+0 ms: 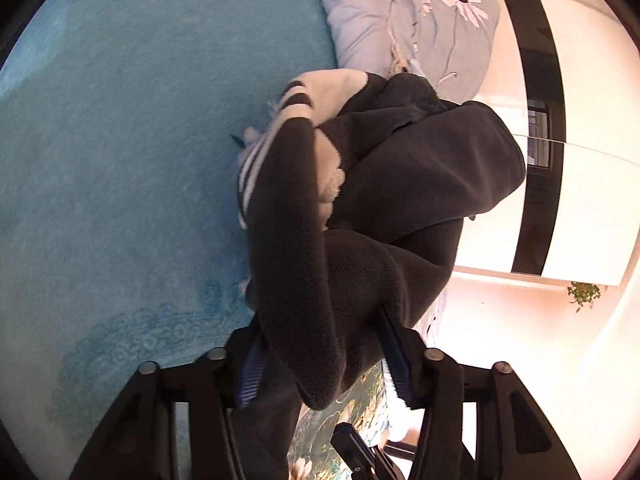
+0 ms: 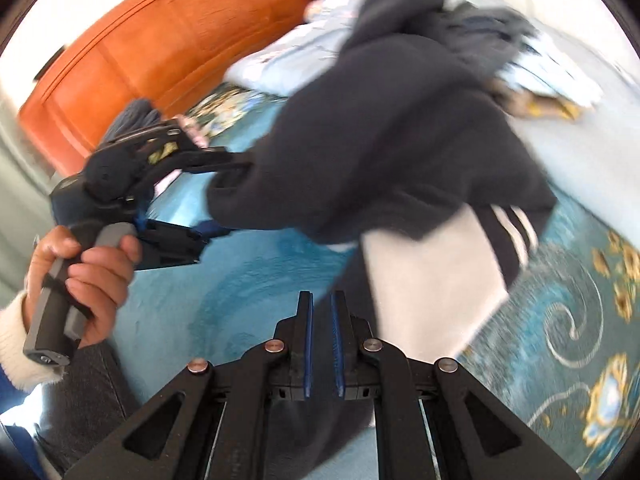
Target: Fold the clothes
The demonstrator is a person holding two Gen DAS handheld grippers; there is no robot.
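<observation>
A teal bedspread (image 1: 120,140) with a floral border is seen covering the bed, with an orange wooden headboard (image 2: 160,52) behind it and a lavender flowered pillow (image 1: 412,24) near the top. At the left of the right wrist view, the person's left hand (image 2: 92,276) is wrapped around the handle of the left gripper (image 1: 320,356). A fold of the dark fleece garment (image 1: 400,184), trimmed in grey with stripes, is pinched between its fingers, and the bunched garment is held up above the bedspread. Further right, the right gripper (image 2: 321,344) is seen with its blue-padded fingers (image 2: 307,344) drawn nearly together, a narrow gap between them and nothing gripped.
</observation>
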